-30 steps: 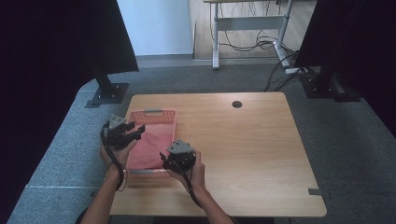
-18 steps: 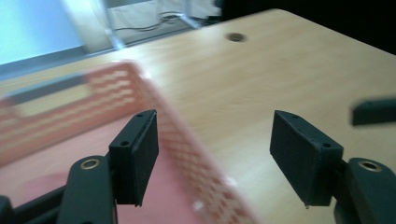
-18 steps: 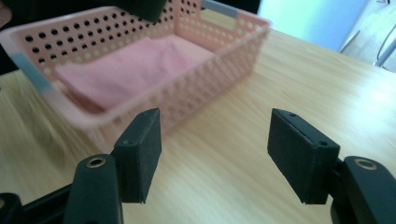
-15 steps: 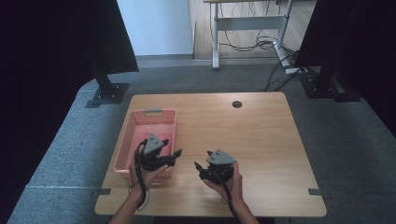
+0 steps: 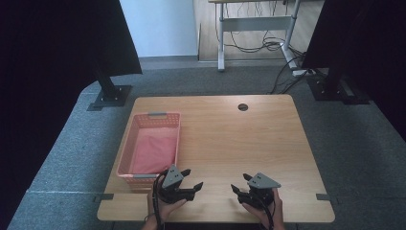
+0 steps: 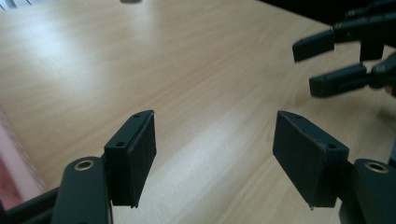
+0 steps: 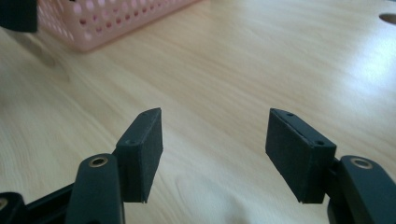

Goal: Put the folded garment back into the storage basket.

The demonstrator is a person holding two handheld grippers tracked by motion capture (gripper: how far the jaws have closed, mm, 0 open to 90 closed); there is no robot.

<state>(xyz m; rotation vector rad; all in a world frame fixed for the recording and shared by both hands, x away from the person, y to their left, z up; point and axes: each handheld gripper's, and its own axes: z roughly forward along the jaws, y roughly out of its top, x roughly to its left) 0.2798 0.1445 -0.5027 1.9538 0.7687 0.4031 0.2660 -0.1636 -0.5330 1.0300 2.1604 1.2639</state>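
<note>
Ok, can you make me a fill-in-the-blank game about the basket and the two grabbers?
1. The pink basket holds a folded ____ cloth.
2. The left gripper has its jaws ____.
3. The right gripper holds ____ between its jaws.
4. The basket sits toward the ____ side of the wooden table.

Missing words: pink; open; nothing; left

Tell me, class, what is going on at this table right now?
A person holds a two-jaw gripper in each hand at the near edge of a wooden table. The left gripper and the right gripper are both open and hold nothing, with bare wood between their jaws. A pink basket with a pink cloth lying in it stands on the table's left side, just beyond the left gripper. Neither gripper touches it.
</note>
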